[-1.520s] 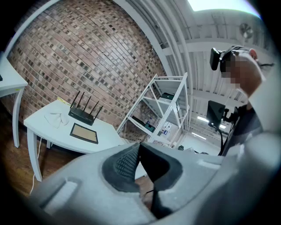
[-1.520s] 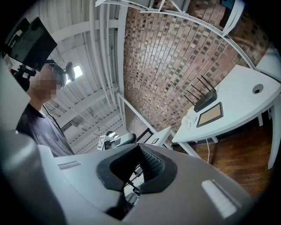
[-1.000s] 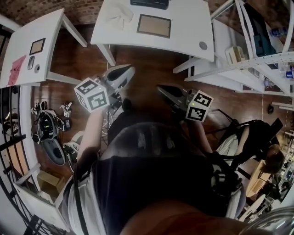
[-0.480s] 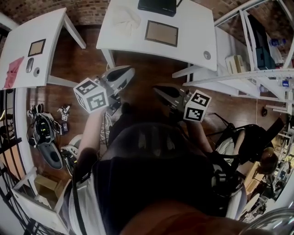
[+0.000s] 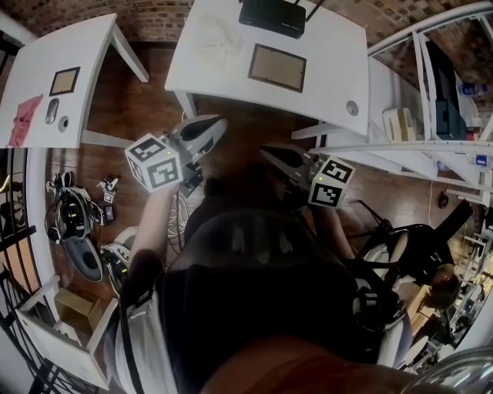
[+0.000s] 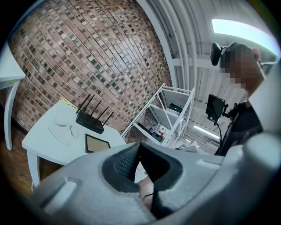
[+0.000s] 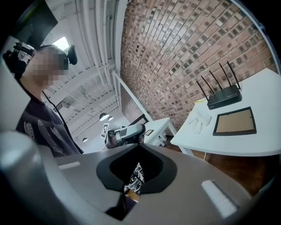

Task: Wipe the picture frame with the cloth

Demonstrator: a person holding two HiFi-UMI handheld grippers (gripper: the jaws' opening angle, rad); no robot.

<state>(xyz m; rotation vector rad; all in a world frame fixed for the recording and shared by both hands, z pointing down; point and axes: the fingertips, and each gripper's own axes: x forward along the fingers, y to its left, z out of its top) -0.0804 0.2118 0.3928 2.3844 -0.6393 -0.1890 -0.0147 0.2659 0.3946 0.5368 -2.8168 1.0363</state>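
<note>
The picture frame (image 5: 277, 68) lies flat on a white table (image 5: 331, 85), brown panel up, with a crumpled white cloth (image 5: 218, 38) to its left. My left gripper (image 5: 214, 125) and right gripper (image 5: 267, 152) hang over the wooden floor, short of the table's near edge, both shut and empty. From the left gripper view the frame (image 6: 96, 143) and cloth (image 6: 63, 125) sit beyond the shut left gripper (image 6: 139, 146). The right gripper view has the frame (image 7: 234, 121) and cloth (image 7: 199, 119) at the right, past the shut right gripper (image 7: 139, 143).
A black router (image 5: 272, 17) stands behind the frame. A second white table (image 5: 77, 100) at the left holds a small frame (image 5: 64, 80) and a red cloth (image 5: 23, 119). White shelving (image 5: 431, 115) stands right. Bags (image 5: 77, 223) lie on the floor at the left; a seated person (image 5: 439, 285) is at the lower right.
The table with the frame and cloth has come nearer in the head view. Both grippers have moved forward towards it, still shut.
</note>
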